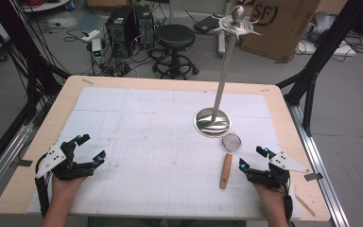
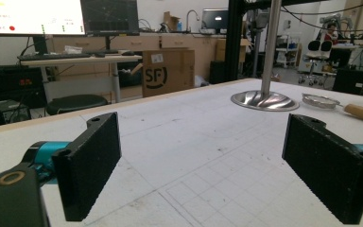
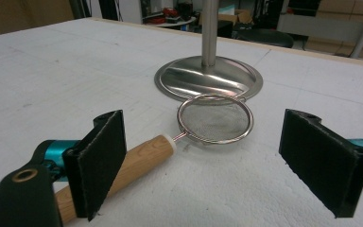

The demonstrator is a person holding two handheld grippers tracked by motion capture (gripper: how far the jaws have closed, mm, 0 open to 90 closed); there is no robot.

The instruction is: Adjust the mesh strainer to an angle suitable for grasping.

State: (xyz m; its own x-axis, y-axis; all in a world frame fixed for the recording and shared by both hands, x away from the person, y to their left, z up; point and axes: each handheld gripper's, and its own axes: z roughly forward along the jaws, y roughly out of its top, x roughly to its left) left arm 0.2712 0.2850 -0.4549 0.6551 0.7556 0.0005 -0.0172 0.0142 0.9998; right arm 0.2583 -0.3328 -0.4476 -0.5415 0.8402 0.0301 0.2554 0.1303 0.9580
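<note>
So the little mesh strainer (image 1: 231,142) with the wooden handle (image 1: 225,170) was lying flat on the white table cover (image 1: 146,127), its sieve end right up against the round base of the tall metal stand (image 1: 212,122). The right gripper (image 1: 254,158) sat just beside the handle, jaws spread wide, gripping nothing. In the right gripper view the handle ran past one black pad (image 3: 97,163), but I couldn't tell if they touched. The left gripper (image 1: 90,147) was well apart on the other side of the table, also wide open and empty.
</note>
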